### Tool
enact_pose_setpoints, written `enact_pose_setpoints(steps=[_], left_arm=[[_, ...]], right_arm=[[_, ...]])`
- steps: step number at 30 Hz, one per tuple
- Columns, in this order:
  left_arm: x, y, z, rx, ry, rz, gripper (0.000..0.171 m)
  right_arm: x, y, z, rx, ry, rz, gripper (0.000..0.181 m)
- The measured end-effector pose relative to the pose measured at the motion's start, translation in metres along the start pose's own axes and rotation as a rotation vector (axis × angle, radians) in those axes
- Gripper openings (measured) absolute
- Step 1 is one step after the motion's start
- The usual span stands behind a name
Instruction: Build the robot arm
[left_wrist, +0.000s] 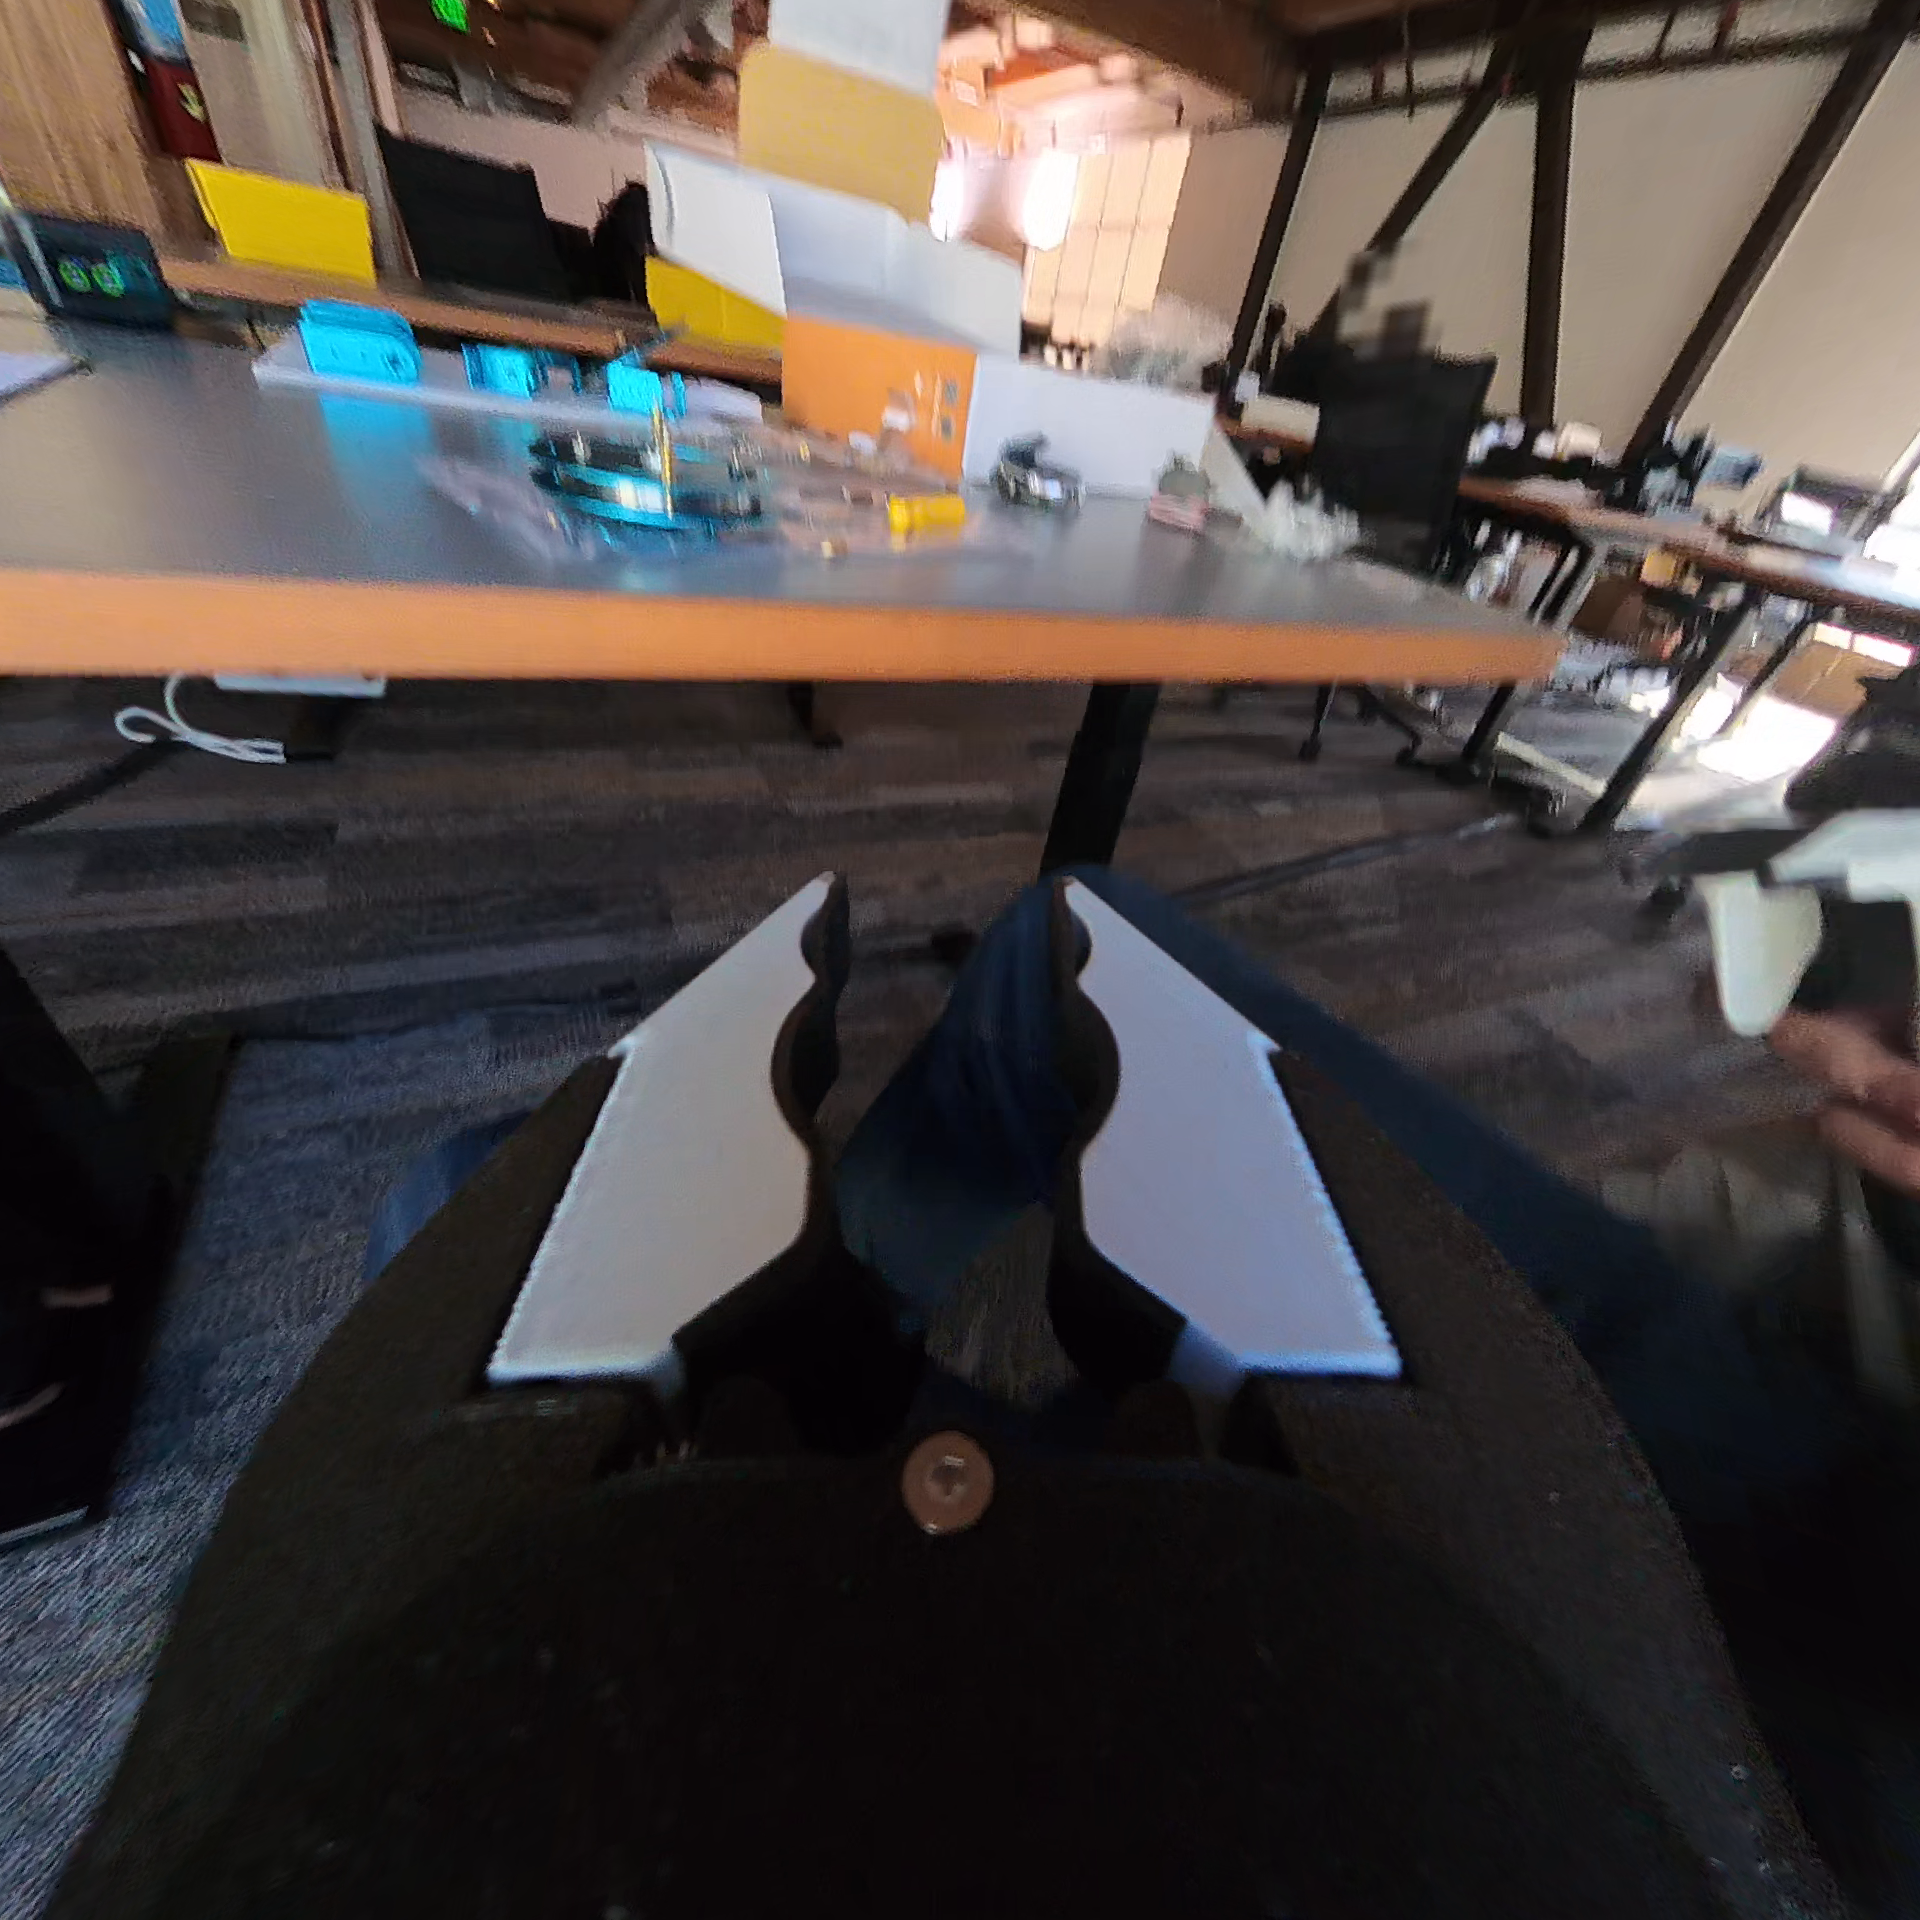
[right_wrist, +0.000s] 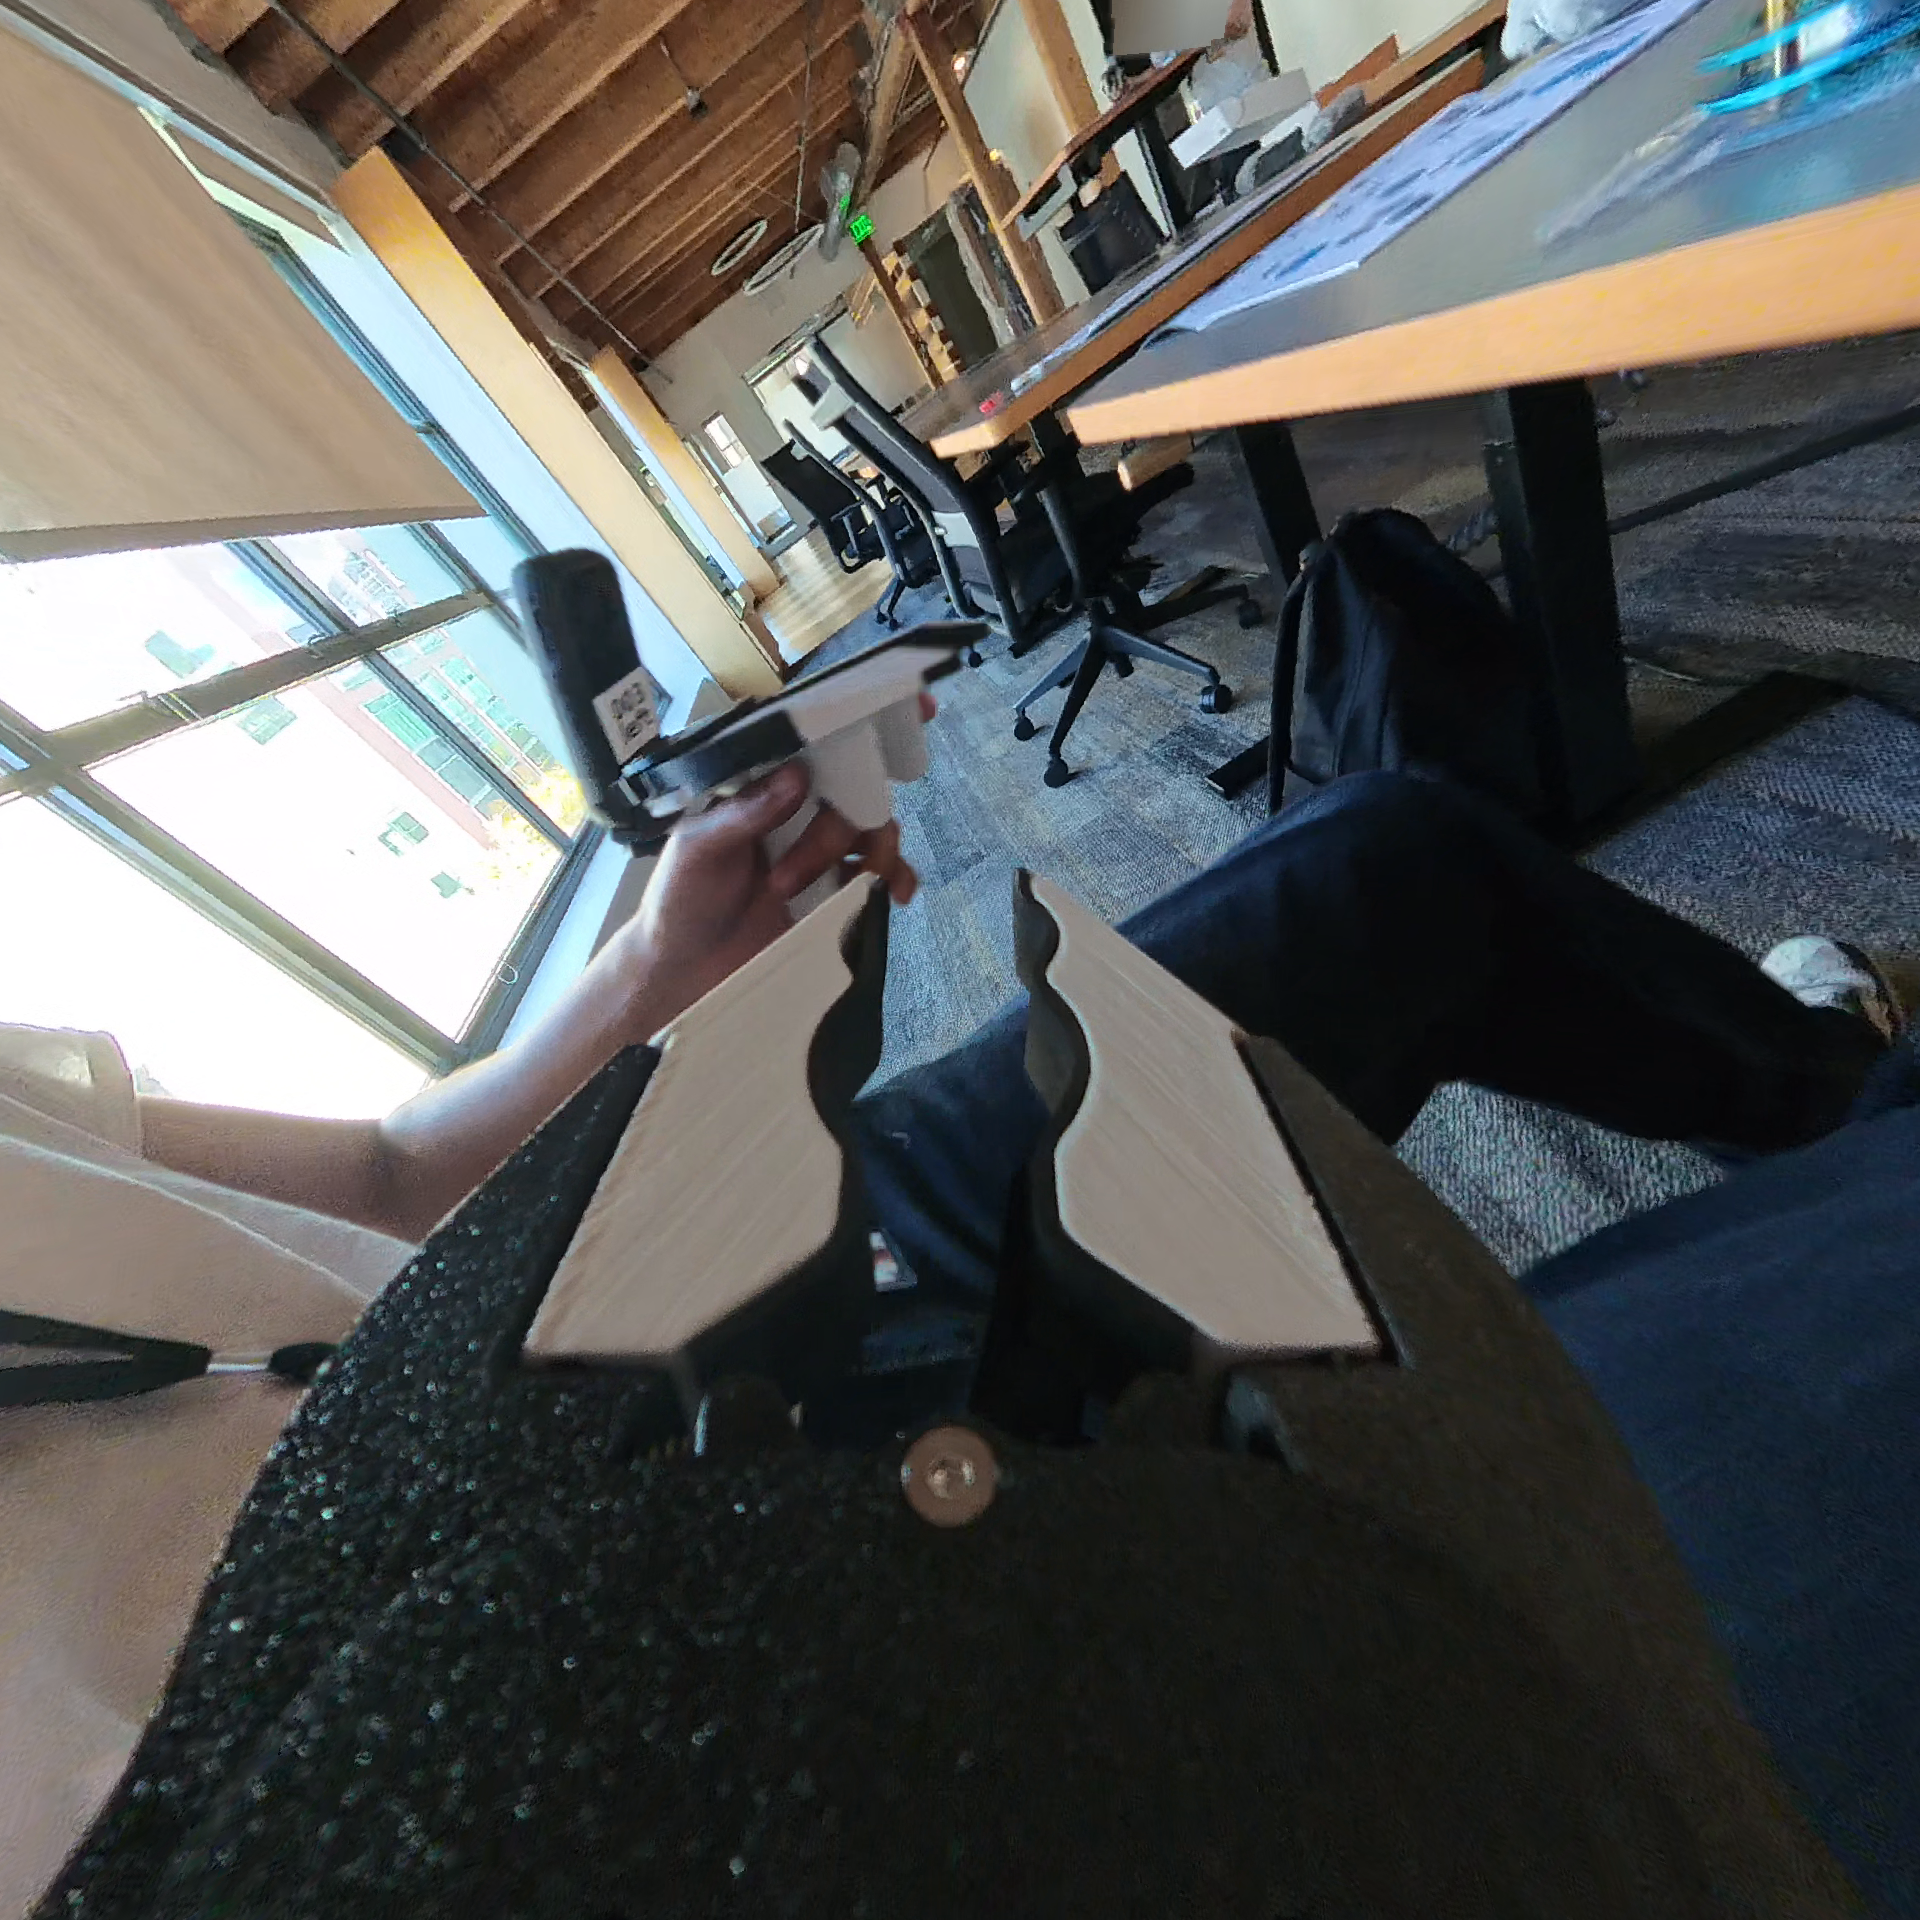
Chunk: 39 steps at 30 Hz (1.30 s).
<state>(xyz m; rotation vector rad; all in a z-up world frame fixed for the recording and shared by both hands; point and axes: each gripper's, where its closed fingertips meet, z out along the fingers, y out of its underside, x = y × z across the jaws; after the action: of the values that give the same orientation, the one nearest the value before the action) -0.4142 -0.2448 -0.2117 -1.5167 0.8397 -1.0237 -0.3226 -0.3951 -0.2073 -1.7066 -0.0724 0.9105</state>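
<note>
My left gripper (left_wrist: 948, 894) is open and empty. It is held low, below the edge of a grey table with an orange rim (left_wrist: 790, 623), over a person's leg in dark blue trousers (left_wrist: 977, 1091). My right gripper (right_wrist: 948, 888) is open and empty, tilted over the same person's lap (right_wrist: 1351, 935). In the right wrist view a hand (right_wrist: 727, 873) holds the left gripper (right_wrist: 940, 644) just beyond my left finger. Part of the right gripper (left_wrist: 1829, 862) shows at the right edge of the left wrist view. On the table lie blurred blue parts (left_wrist: 644, 478) and a small yellow piece (left_wrist: 925, 511).
An orange and white open box (left_wrist: 883, 343) stands at the back of the table. A black table leg (left_wrist: 1101, 769) rises ahead. A black backpack (right_wrist: 1382, 665) leans under the table (right_wrist: 1455, 353). Office chairs (right_wrist: 1039, 582) stand beyond. Grey carpet (left_wrist: 520, 831) covers the floor. Large windows (right_wrist: 260, 779) are at the left. One gripper's finger ends stand about 20 cm off the other's.
</note>
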Motion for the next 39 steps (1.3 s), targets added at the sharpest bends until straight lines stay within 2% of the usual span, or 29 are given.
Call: enact_pose_setpoints(steps=[2,6,8,10,12,13,15,17,21,23,27,31,34,37,39], left_arm=[[-0.010,-0.019,0.039,0.033,0.005,-0.007,0.037],[-0.053,-0.033,0.142,-0.039,-0.064,0.059,0.039],[-0.071,-0.036,0.185,-0.047,-0.096,0.040,0.039],[-0.084,-0.035,0.219,-0.058,-0.123,0.064,0.034],[-0.100,-0.033,0.240,-0.105,-0.203,0.156,0.034],[-0.106,-0.039,0.244,-0.062,-0.243,0.145,0.033],[-0.098,-0.041,0.250,-0.009,-0.177,0.024,0.028],[-0.096,-0.039,0.251,0.024,-0.165,-0.049,0.029],[-0.087,-0.055,0.234,0.129,-0.155,0.019,0.029],[-0.091,-0.057,0.229,0.108,-0.153,0.012,0.029],[-0.100,-0.043,0.225,-0.042,-0.074,-0.005,0.029],[-0.111,-0.067,0.230,0.051,-0.050,-0.049,0.025],[-0.120,-0.058,0.242,-0.031,-0.056,-0.012,0.024],[-0.127,-0.069,0.242,0.008,-0.066,-0.008,0.024],[-0.121,-0.073,0.244,0.000,-0.011,-0.004,0.024]], right_arm=[[0.000,-0.018,0.006,0.000,-0.014,-0.037,0.022],[0.003,-0.079,0.030,-0.067,-0.088,-0.179,0.021],[0.017,-0.109,0.050,-0.190,-0.122,-0.282,0.022],[0.046,-0.138,0.073,-0.316,-0.125,-0.411,0.022],[0.085,-0.172,0.099,-0.397,-0.131,-0.544,0.023],[0.108,-0.191,0.113,-0.406,-0.133,-0.609,0.022],[0.150,-0.222,0.140,-0.432,-0.186,-0.662,0.021],[0.193,-0.240,0.165,-0.527,-0.200,-0.627,0.029],[0.242,-0.237,0.198,-0.686,-0.244,-0.652,0.034],[0.250,-0.223,0.208,-0.762,-0.260,-0.662,0.035],[0.246,-0.200,0.226,-0.816,-0.322,-0.635,0.031],[0.246,-0.190,0.231,-0.883,-0.395,-0.631,0.030],[0.249,-0.189,0.237,-0.898,-0.399,-0.674,0.027],[0.253,-0.183,0.236,-0.931,-0.408,-0.685,0.027],[0.256,-0.181,0.236,-0.919,-0.409,-0.694,0.026]])
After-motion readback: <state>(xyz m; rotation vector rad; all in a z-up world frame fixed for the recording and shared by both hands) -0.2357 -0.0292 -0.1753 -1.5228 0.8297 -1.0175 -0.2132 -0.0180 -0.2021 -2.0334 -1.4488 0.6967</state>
